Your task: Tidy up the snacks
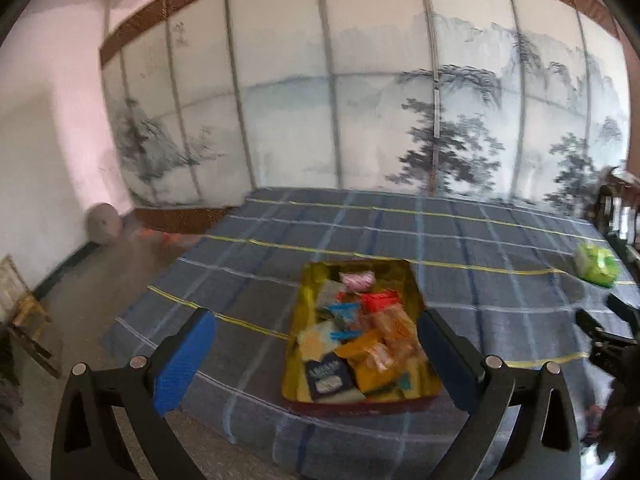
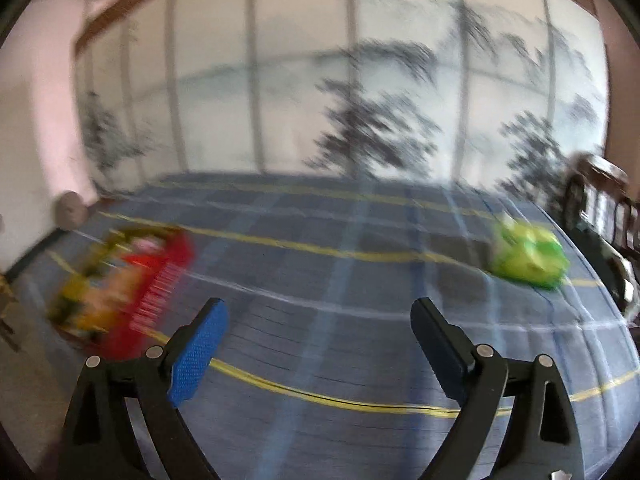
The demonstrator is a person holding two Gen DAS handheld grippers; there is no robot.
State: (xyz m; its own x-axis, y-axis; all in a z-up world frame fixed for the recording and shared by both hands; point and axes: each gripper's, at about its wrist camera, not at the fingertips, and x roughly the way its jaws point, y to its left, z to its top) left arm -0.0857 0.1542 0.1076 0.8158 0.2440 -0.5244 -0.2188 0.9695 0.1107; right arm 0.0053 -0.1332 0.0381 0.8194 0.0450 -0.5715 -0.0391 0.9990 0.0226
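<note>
Gaping left claw (image 1: 316, 344) over snack tin (image 1: 416, 300); right claw (image 2: 320, 336) empty.

both grippers' fingers (image 1: 185, 360) (image 2: 198, 350) spread, empty

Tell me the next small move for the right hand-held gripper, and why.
Probably carry the right hand-held gripper forward and to the right toward the green packet. It lies alone on the plaid cloth, apart from the snack tin, and both the right and the left hand-held gripper are open and hold nothing.
</note>
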